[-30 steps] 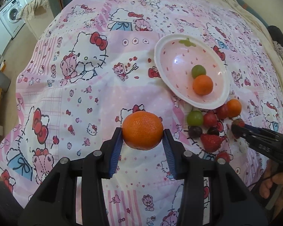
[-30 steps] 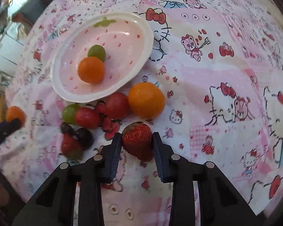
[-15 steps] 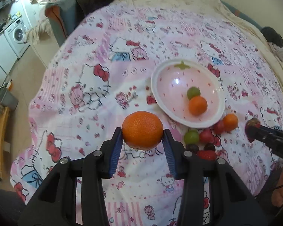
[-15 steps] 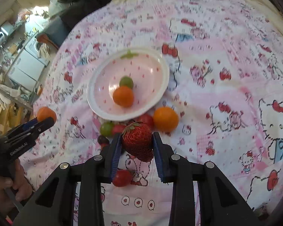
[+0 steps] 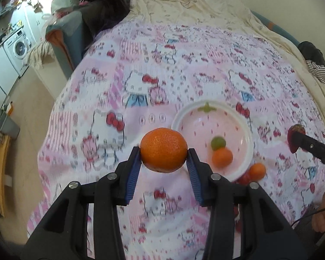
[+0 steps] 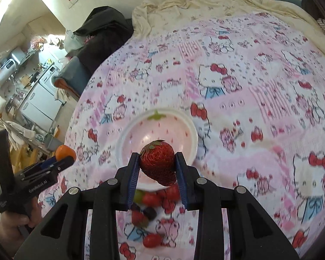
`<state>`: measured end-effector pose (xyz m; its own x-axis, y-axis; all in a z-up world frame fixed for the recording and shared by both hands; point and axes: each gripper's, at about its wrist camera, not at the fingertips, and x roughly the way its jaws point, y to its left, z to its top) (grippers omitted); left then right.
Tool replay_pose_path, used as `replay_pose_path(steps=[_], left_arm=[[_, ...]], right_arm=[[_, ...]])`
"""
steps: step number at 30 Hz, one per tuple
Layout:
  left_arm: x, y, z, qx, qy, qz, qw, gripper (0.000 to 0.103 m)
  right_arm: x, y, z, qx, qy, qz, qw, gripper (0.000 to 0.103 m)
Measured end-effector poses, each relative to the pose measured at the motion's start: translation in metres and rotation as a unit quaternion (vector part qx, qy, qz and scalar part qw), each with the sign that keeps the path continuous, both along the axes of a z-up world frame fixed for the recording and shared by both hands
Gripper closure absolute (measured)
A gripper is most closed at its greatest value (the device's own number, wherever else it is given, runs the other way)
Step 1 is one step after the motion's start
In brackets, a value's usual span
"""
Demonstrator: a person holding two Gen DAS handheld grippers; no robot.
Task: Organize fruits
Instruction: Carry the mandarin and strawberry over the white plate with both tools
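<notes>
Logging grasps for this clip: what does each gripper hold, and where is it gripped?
Left gripper clamps an orange across its sides. Right gripper clamps a strawberry by its flanks.

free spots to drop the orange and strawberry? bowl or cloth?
Bowl: its far and left inner half is bare; a green grape and small orange sit near its front right. The cloth left of the bowl is open. Crowded: the loose fruit cluster against the bowl's near rim.

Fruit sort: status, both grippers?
Left gripper shut on orange, held aloft. Right gripper shut on strawberry, above plate. Plate holds two fruits; loose fruit beside it. Nothing blocking.
</notes>
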<state>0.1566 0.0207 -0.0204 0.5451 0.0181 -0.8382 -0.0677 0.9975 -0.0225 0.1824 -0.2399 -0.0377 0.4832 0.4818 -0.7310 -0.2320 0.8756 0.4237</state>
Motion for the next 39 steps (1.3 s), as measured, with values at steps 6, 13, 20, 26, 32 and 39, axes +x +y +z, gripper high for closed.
replay_pose_path(steps=[6,13,20,26,32,39], left_arm=[[0.035,-0.008,0.003,0.004,-0.012,-0.026,0.9996,0.065],[0.075,-0.019,-0.024,0.0,0.011,-0.037,0.9992,0.065],[0.099,-0.028,-0.059,0.003,0.037,-0.05,0.998,0.065],[0.113,-0.028,-0.083,-0.008,0.058,-0.054,0.9968,0.064],[0.116,-0.031,-0.1,-0.005,0.07,-0.066,0.9954,0.064],[0.117,-0.033,-0.1,0.001,0.06,-0.073,0.9955,0.064]], right_arm=[[0.036,0.007,0.003,-0.004,-0.003,0.012,1.0,0.069],[0.081,0.017,-0.013,-0.011,0.014,0.023,1.0,0.069],[0.115,0.03,-0.054,-0.028,0.054,0.033,0.998,0.069],[0.124,0.038,-0.078,-0.036,0.073,0.046,0.996,0.069],[0.129,0.04,-0.096,-0.038,0.096,0.055,0.993,0.069],[0.131,0.041,-0.105,-0.045,0.106,0.057,0.992,0.068]])
